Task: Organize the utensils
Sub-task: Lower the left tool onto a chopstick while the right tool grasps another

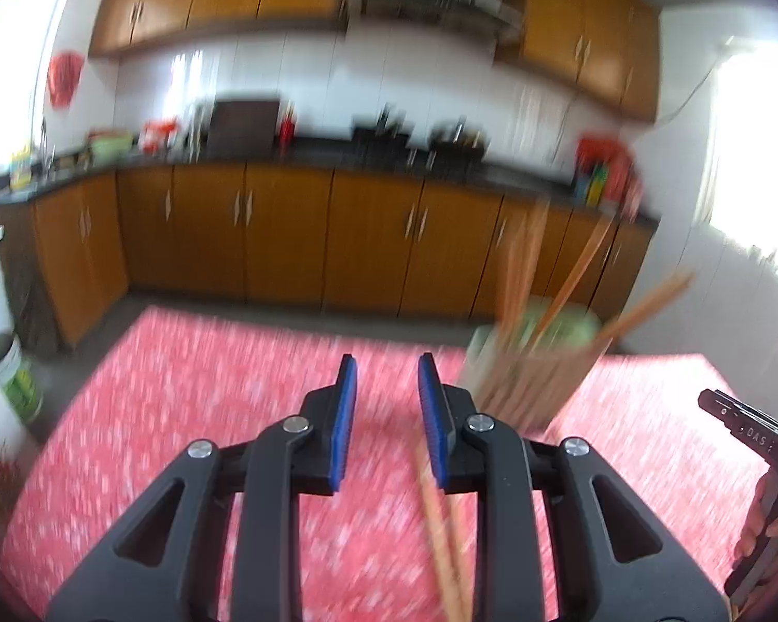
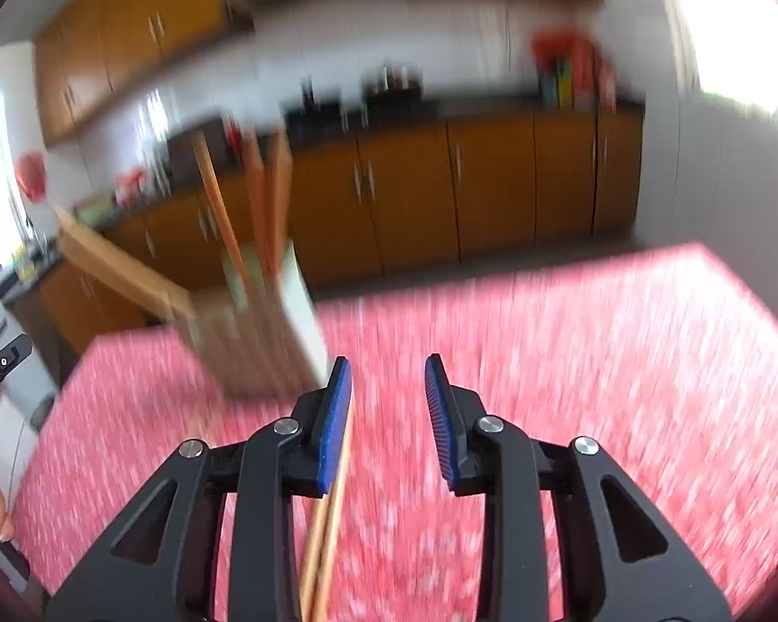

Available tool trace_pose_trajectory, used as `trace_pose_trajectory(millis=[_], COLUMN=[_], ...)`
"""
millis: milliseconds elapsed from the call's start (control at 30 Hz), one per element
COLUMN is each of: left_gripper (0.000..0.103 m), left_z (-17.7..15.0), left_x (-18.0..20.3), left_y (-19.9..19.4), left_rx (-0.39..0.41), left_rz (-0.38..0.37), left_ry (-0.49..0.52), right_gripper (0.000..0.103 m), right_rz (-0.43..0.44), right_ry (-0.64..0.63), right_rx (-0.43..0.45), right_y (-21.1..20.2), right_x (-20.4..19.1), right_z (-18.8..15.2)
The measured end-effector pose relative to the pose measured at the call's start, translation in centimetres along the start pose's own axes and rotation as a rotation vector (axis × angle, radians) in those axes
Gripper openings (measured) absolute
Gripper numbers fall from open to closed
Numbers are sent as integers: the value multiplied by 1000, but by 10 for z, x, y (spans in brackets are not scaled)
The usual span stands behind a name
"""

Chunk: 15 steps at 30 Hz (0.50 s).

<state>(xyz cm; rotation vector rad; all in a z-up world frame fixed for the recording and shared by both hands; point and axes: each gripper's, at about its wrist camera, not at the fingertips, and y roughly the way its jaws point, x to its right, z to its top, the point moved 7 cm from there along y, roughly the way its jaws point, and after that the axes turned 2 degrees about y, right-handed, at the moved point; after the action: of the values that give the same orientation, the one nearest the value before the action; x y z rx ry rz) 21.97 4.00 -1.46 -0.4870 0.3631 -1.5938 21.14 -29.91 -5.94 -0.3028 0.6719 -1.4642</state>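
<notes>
Chopsticks of pale wood (image 1: 531,311) stand splayed in a light, square-sided holder (image 1: 513,389) on the table's red patterned cloth (image 1: 181,389), blurred in both views. The left black gripper with blue pads (image 1: 387,414) has its jaws parted; loose wooden chopsticks (image 1: 443,534) lie along its right pad, not clamped. The right black gripper with blue pads (image 2: 389,414) is likewise parted, with a wooden chopstick pair (image 2: 329,528) running beside its left pad, not pinched. Behind stand brown wooden cabinets (image 1: 285,238).
</notes>
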Motion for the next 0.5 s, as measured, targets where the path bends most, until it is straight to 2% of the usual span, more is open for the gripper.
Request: trace_pose_trajectory(millis=[67,133,233,433,500], left_gripper=[25,25,25,25,25], left_z=[-27,-57,-85,-111,-112], left_x=[-5,-7,-6,8,16], left_y=[14,29,42,51,53], left_rx=[-76,-162,-233,-289,-299], left_rz=[-3,-30,-65,-112,-124], left_ry=[-2,-27,-61,-57,-50], right_gripper=[22,20,19,18,15], right_rz=[39,78,99,90,86], right_ry=[22,35,23,-23,-38], right_rx=[-98,-181,-239,-273,-269], right_y=[21,39,51,60,59], right_x=[0,-6,-17,-29,-27], right_z=[-33,-66,-94,-108,-113])
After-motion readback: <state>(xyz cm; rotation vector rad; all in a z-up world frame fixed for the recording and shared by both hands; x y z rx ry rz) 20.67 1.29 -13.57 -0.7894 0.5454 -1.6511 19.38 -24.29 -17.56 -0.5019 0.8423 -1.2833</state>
